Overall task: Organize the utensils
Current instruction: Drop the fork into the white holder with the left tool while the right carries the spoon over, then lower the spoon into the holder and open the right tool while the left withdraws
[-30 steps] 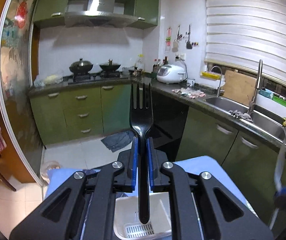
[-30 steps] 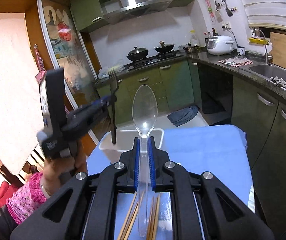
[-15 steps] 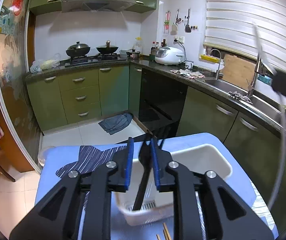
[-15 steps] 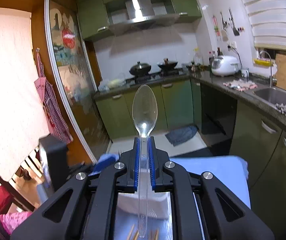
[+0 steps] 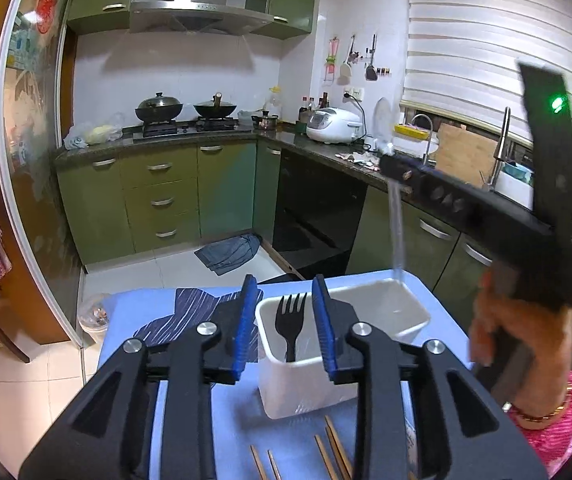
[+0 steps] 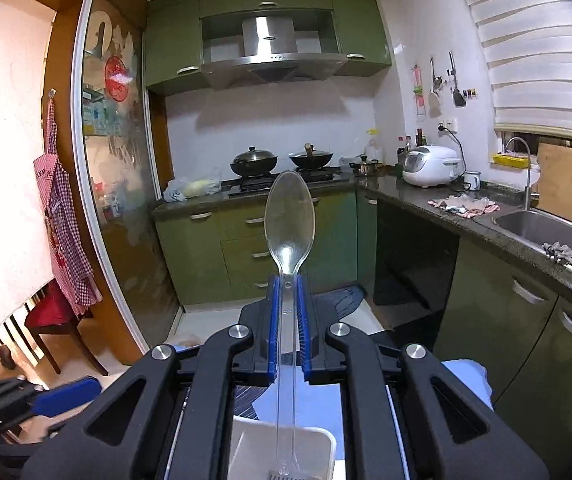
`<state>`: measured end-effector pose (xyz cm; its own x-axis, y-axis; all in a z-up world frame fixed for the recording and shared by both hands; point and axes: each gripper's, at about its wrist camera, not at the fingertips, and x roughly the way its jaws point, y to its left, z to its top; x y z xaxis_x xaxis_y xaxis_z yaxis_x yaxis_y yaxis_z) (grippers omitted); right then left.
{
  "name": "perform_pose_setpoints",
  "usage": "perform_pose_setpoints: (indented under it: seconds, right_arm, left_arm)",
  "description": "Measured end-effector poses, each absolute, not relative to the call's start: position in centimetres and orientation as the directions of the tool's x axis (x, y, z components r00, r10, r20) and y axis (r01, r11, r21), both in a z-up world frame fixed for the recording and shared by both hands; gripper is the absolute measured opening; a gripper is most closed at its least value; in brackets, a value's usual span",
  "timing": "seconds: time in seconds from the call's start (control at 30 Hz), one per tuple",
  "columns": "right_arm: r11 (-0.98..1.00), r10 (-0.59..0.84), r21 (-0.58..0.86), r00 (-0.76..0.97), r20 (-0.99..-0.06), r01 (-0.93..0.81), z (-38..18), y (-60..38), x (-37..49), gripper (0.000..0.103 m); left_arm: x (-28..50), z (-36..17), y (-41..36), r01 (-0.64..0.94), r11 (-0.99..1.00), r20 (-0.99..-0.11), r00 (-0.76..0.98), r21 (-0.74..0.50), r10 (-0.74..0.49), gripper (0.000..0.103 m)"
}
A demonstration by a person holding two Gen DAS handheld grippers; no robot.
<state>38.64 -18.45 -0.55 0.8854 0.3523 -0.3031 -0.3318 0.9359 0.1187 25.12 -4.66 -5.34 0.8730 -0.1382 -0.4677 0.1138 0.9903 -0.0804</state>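
Note:
A black fork point(image 5: 294, 322) stands tines up in the near end of the white bin point(image 5: 414, 316). My left gripper point(image 5: 284, 294) is just in front of the bin. Its jaws are opening, the blue pads stand apart from the fork, and nothing is gripped. My right gripper point(image 6: 288, 320) is shut on the neck of a clear spoon point(image 6: 290, 216), bowl up. The spoon's handle hangs down into the white bin point(image 6: 326, 444). In the left wrist view the right gripper point(image 5: 394, 168) comes in from the right, and the clear spoon point(image 5: 397, 232) reaches down to the bin's far corner.
Several wooden chopsticks point(image 5: 328, 454) lie on the blue table cover point(image 5: 237, 408) in front of the bin. A dark striped cloth point(image 5: 189, 314) lies at the table's far left. A person's hand point(image 5: 518, 340) holds the right gripper. Green cabinets and a sink counter stand beyond.
The left gripper let go of the black fork, which now stands in the bin, and its jaws have widened. The right gripper carried the clear spoon over the bin.

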Motion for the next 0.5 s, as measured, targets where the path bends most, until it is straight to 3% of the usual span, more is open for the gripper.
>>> perform_pose_setpoints:
  seconds: [0.5]
  right_arm:
    - [0.936, 0.343, 0.049, 0.878, -0.333, -0.348, -7.4, -20.7, 34.6, 0.01]
  left_arm:
    - [24.4, -5.4, -5.5, 0.136, 0.987, -0.487, 0.858, -0.09, -0.162, 0.029]
